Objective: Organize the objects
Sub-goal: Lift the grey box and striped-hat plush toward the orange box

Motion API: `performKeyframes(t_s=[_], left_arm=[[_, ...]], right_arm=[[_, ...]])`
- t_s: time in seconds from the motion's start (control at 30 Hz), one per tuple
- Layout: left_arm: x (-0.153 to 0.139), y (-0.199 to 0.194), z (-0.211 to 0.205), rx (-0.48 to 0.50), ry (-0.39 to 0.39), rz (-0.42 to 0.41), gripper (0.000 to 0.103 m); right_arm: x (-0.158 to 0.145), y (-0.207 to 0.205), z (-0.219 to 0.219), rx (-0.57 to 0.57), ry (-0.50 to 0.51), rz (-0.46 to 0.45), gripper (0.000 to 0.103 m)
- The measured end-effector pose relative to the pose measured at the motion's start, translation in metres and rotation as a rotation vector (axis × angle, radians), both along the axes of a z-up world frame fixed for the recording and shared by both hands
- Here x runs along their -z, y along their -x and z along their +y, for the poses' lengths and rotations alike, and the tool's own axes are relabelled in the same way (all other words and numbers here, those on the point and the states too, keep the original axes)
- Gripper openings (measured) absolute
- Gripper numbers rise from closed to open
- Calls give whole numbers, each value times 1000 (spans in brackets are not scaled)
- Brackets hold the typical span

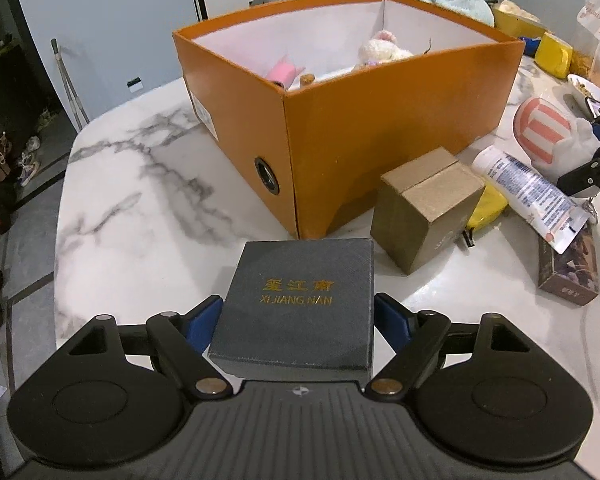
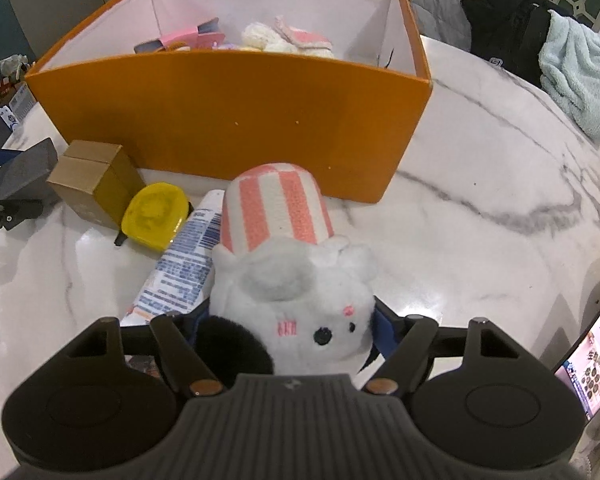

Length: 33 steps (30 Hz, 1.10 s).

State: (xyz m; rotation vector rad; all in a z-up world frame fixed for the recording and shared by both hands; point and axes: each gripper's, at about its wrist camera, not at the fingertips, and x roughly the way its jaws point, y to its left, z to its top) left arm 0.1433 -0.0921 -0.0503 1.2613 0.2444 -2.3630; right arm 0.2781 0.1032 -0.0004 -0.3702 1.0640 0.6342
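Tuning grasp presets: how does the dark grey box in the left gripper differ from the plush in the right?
The dark grey box is rigid, flat-sided and square; the plush toy is soft, rounded and fuzzy. The box is plain grey with gold lettering; the plush is white with a pink-striped end. Both sit between their grippers' blue pads, outside the orange bin.

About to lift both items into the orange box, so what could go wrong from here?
1. The right gripper straddles a soft plush toy; it may squash and slip.
2. The tube lies against the plush and could get dragged.
3. The left gripper holds the dark gift box only near its base edge, so it may tilt.
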Motion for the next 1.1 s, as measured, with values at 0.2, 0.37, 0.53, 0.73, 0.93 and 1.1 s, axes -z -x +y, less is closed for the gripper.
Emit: performKeyframes(t_s=[0.2,0.37,0.53,0.73,0.93,1.1], left_arm=[[-12,-8,2,29,-6,36,95],[-38,-17,5,60,12,93,95],[-74,-21,8,81,6,216,95],[-102,0,21,140,50,266,95],[-116,39,27,228,57,272,95],[-128,70,21,231,48,317,95]], right_arm=[[-18,8,-3,-7,-27,-19,76],[-37,17,-6,-31,-72,-35,76],[-66,21,-8,-39,-149,-56,76],[-110,14,-10,-25,-248,-110,76],[-150,-6,0,1,-300,-180,76],[-161,-30,11,35,-330,-184,76]])
